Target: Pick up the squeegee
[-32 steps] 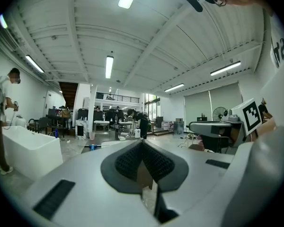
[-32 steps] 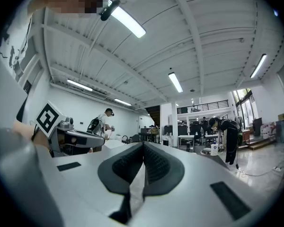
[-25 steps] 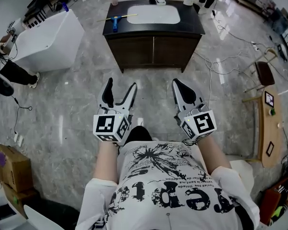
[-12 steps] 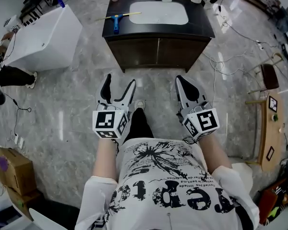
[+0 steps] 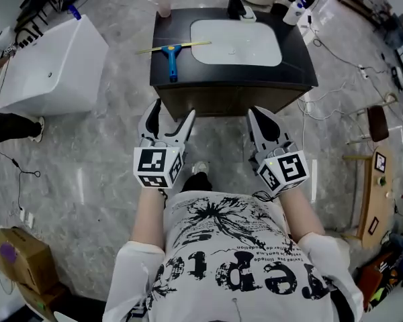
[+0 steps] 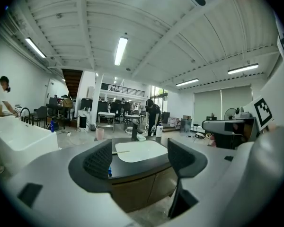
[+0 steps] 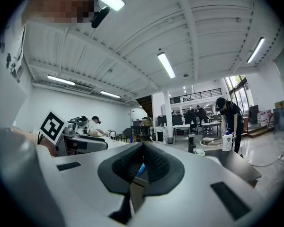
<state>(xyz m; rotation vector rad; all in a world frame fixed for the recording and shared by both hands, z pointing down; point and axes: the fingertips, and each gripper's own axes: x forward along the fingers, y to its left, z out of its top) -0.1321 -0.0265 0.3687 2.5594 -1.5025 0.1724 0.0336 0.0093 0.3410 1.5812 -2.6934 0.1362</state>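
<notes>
The squeegee (image 5: 170, 57), with a blue handle and a long yellow blade, lies on the left part of the dark vanity top (image 5: 299, 59) beside the white sink (image 5: 235, 43). My left gripper (image 5: 172, 113) hangs open just in front of the cabinet, below the squeegee and apart from it. In the left gripper view the gripper (image 6: 139, 157) frames the sink (image 6: 139, 151), and the yellow blade (image 6: 122, 151) shows beside the left pad. My right gripper (image 5: 258, 116) is shut and empty, in front of the cabinet's right half. A blue sliver shows past its tips (image 7: 143, 162).
A white bathtub (image 5: 47, 66) stands to the left of the vanity. A faucet (image 5: 236, 2), a cup (image 5: 164, 8) and a bottle (image 5: 294, 12) sit along the counter's back. Cables (image 5: 336, 106) and a wooden table (image 5: 369, 173) lie to the right, a cardboard box (image 5: 13, 257) at lower left.
The person has walked toward the vanity, so the counter and squeegee are much closer to both grippers. Left stays open and right stays shut.
</notes>
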